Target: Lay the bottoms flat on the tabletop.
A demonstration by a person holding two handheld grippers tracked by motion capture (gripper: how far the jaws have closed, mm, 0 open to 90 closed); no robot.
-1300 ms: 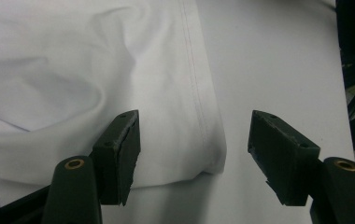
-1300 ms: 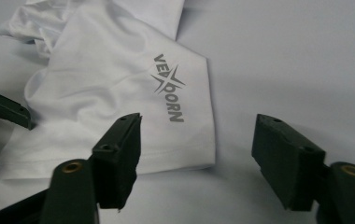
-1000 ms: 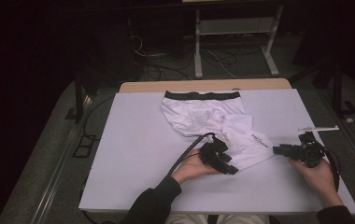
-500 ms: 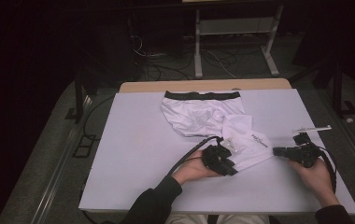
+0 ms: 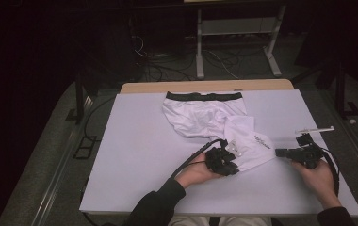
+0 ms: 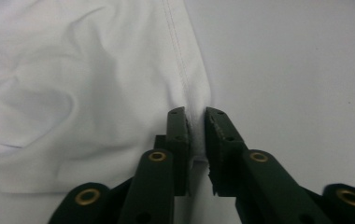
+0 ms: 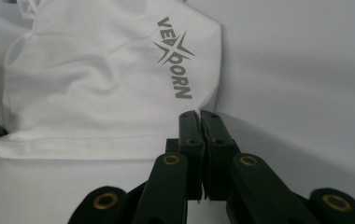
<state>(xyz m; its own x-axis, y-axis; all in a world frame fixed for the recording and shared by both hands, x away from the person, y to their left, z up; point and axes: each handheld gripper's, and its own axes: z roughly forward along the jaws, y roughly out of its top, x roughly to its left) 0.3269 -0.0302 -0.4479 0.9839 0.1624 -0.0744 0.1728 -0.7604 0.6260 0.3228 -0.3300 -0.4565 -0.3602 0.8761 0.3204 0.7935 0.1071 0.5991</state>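
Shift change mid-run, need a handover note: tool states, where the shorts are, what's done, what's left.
Left tool: jaws have just been closing and are now shut on the hem of the shorts, with cloth pinched between them.
Right tool: shut at the corner of the printed leg; cannot tell if cloth is caught.
Shorts: on the table, black waistband at the far side, near leg bunched up.
Done: both tools are at the near leg's hem.
Left: probably check the right grip, then pull the leg flat or fold it.
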